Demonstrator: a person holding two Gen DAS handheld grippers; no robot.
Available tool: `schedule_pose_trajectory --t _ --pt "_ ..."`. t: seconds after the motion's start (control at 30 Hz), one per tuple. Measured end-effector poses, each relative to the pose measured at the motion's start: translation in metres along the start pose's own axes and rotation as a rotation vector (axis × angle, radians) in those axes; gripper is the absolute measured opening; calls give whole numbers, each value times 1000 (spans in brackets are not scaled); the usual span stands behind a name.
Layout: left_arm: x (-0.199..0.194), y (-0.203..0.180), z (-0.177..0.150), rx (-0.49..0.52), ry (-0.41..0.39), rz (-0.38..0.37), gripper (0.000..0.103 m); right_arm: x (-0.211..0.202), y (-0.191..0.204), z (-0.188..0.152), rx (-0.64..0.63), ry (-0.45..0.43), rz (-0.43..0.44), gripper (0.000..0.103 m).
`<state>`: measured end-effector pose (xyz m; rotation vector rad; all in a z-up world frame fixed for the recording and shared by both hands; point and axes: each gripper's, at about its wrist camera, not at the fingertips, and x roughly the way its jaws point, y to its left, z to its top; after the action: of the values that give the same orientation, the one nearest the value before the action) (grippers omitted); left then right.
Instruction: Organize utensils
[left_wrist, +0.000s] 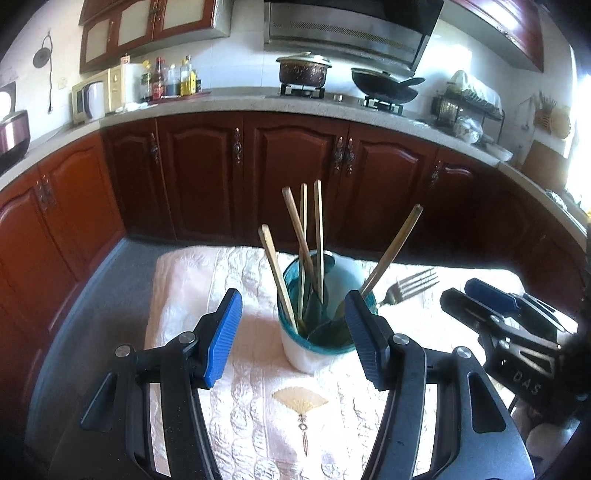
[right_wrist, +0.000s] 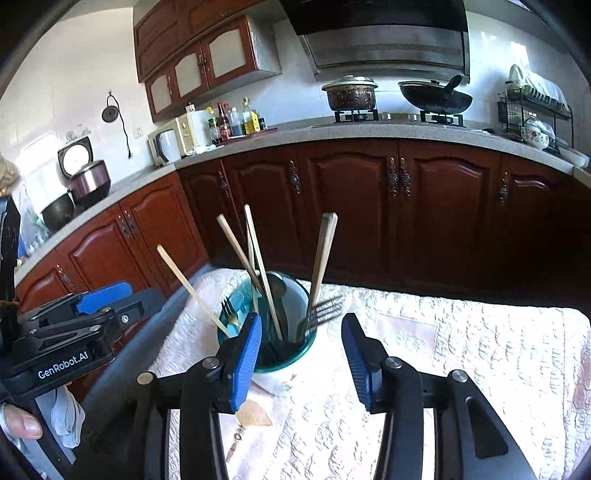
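Observation:
A white cup with a teal rim (left_wrist: 306, 358) (right_wrist: 291, 350) stands on a pale quilted cloth (left_wrist: 240, 424). Several wooden chopsticks (left_wrist: 301, 236) (right_wrist: 258, 258) stand in it, fanned outward. A metal fork (left_wrist: 410, 286) (right_wrist: 321, 312) leans on its right rim, tines up. A second fork (right_wrist: 229, 314) shows at the left rim. My left gripper (left_wrist: 293, 339) is open, one finger on each side of the cup, with a gap at the left pad. My right gripper (right_wrist: 301, 354) (left_wrist: 495, 306) is open just before the cup's right side, with nothing between its pads.
Dark wooden cabinets (left_wrist: 295, 166) run behind the table under a grey counter (right_wrist: 369, 129). On the counter are a pot (left_wrist: 303, 70), a wok (left_wrist: 384, 86), bottles and a microwave. A person's thumb (right_wrist: 22, 424) shows at lower left. The cloth (right_wrist: 461, 350) stretches to the right.

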<state>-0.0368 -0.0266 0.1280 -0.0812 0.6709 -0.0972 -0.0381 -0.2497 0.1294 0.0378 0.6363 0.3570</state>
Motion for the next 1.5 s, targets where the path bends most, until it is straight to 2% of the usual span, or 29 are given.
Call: schedule_pose_trajectory --t 0.17,0.57,1.2,1.33,1.5 --pt "3 -1 -7 -8 16 24 58 3 -1 -11 16 25 -14 45" --pt "-2 -9 -12 37 -19 88 58 -1 7 -14 22 23 -41 45" --pt "-14 -9 -11 20 -70 107 57 -11 14 -11 11 -23 -42 46" --pt "-13 -8 -12 19 -68 107 57 -12 12 -11 20 -27 -39 51" --pt "-13 -10 -12 20 -66 108 58 -12 11 -10 20 -25 -39 52"
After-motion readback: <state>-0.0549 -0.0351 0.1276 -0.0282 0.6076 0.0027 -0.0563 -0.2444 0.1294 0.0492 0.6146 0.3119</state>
